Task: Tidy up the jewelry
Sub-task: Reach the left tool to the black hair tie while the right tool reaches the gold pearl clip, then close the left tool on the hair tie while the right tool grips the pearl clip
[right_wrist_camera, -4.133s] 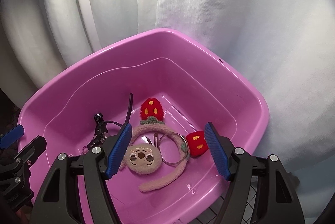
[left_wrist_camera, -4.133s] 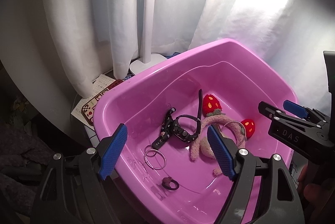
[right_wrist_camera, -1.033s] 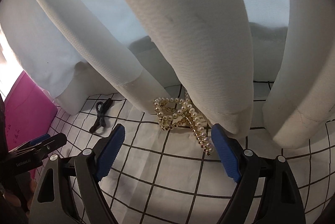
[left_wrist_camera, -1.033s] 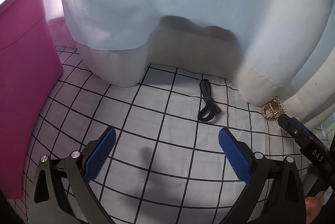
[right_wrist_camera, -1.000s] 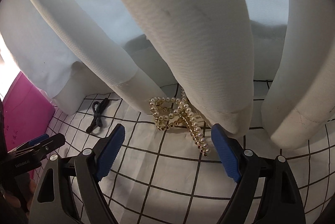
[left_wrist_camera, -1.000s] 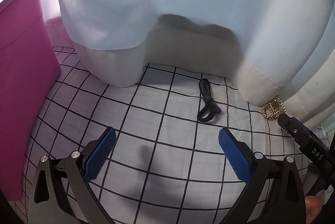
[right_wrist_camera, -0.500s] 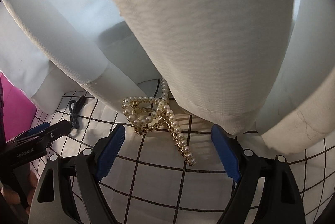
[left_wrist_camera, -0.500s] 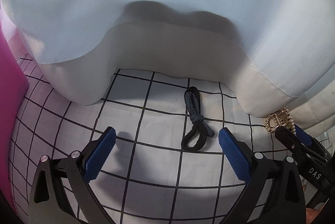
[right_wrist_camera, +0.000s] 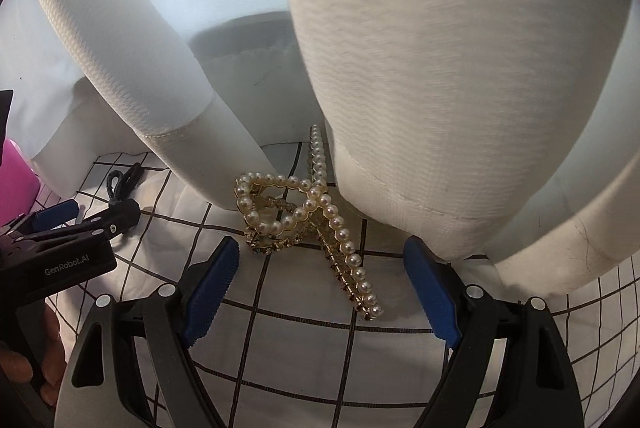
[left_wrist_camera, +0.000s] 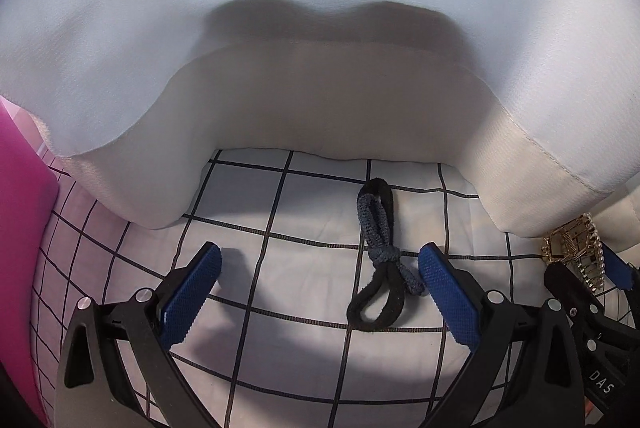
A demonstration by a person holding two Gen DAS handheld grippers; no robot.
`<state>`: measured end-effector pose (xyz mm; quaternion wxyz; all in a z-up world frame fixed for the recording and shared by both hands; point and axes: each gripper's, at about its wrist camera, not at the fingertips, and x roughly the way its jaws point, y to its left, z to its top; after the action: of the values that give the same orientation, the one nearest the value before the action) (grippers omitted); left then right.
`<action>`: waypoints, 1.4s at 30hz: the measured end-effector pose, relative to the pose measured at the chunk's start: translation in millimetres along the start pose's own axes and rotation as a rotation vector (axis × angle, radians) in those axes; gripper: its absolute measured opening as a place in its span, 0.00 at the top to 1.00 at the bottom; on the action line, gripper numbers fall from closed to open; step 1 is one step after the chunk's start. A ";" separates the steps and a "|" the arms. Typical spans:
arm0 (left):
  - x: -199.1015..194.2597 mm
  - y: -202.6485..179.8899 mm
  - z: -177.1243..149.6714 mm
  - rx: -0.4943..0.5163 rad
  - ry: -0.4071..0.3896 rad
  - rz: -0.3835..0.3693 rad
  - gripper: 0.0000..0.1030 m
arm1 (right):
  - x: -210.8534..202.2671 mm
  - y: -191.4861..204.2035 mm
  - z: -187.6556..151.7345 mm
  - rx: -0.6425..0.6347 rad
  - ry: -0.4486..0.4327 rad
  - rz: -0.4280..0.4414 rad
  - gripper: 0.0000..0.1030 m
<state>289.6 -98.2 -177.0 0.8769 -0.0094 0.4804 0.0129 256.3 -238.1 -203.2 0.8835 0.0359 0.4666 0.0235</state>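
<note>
Left wrist view, left to right: one pink tub (left_wrist_camera: pixel 20 228) at the frame edge; white curtain folds (left_wrist_camera: pixel 320 48) hanging onto one white cloth with a black grid (left_wrist_camera: pixel 280 228); left gripper (left_wrist_camera: pixel 320 292) spread wide, its two blue pads clear of everything; one black hair tie (left_wrist_camera: pixel 378 260), knotted at mid-length into two loops, lying flat on the cloth between the pads, closer to the right-hand pad but not touching it; one gold pearl hair claw (left_wrist_camera: pixel 576 248) partly tucked under a curtain hem at far right. Right wrist view, left to right: left gripper and part of the hand holding it at the edge, hair tie beyond its tip; right gripper (right_wrist_camera: pixel 322 286) released, two pads wide apart; same pearl claw resting on the cloth between and just ahead of the pads, ungrasped, its far end under a curtain fold.
</note>
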 end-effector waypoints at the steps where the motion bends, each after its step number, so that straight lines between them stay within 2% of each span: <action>1: -0.2 -0.9 0.0 -0.001 -0.003 0.003 0.05 | 1.3 3.4 0.5 -0.007 0.002 -0.009 0.22; 5: -3.1 -5.4 1.9 -0.004 -0.012 0.006 0.07 | 4.2 8.4 3.0 -0.005 0.000 -0.014 0.23; 7: -2.5 -5.7 0.4 0.001 -0.020 0.001 0.10 | 4.1 10.3 3.3 -0.008 0.000 -0.009 0.23; 8: -4.6 -8.2 -0.3 0.011 -0.026 -0.006 0.17 | 4.2 10.9 5.0 -0.014 -0.004 -0.002 0.25; 9: -5.3 -11.7 -1.9 0.025 -0.034 -0.013 0.26 | 2.8 9.7 5.2 -0.025 -0.008 0.002 0.32; 10: -7.7 -15.1 -3.7 0.039 -0.039 -0.019 0.29 | 1.7 13.1 5.2 -0.037 -0.011 0.007 0.38; 13: -13.8 -19.8 -10.2 0.047 -0.050 -0.032 0.45 | 1.1 18.9 4.3 -0.046 -0.014 0.015 0.44; 14: -17.1 -19.8 -12.4 0.045 -0.054 -0.033 0.55 | 0.6 19.2 4.1 -0.040 -0.014 0.017 0.46; 15: -19.5 -21.4 -14.5 0.045 -0.057 -0.034 0.71 | 0.0 19.7 3.8 -0.036 -0.014 0.020 0.50; 17: -23.0 -23.3 -17.4 0.053 -0.057 -0.032 0.84 | -2.2 20.6 2.0 -0.029 -0.015 0.011 0.64; 18: -24.5 -24.6 -19.3 0.060 -0.058 -0.031 0.87 | -3.0 20.3 1.2 -0.024 -0.013 0.004 0.86; 19: -26.4 -24.4 -21.9 0.063 -0.060 -0.028 0.87 | -3.6 17.3 -0.2 -0.008 -0.012 0.022 0.90; 29: -51.2 -26.5 -48.3 0.069 -0.065 -0.031 0.88 | -12.2 11.7 -18.5 0.054 -0.009 0.099 0.92; 38: -80.5 -22.3 -76.0 0.060 -0.072 -0.049 0.88 | -39.6 25.3 -59.6 0.041 0.023 0.178 0.92; 42: -94.4 -13.5 -79.3 0.052 -0.062 -0.065 0.88 | -52.3 28.8 -65.8 0.034 0.036 0.214 0.92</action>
<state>172.5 -115.3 -140.1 0.8912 -0.0018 0.4527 -0.0281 172.2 -210.6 -194.7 0.8665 0.1003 0.4763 0.1104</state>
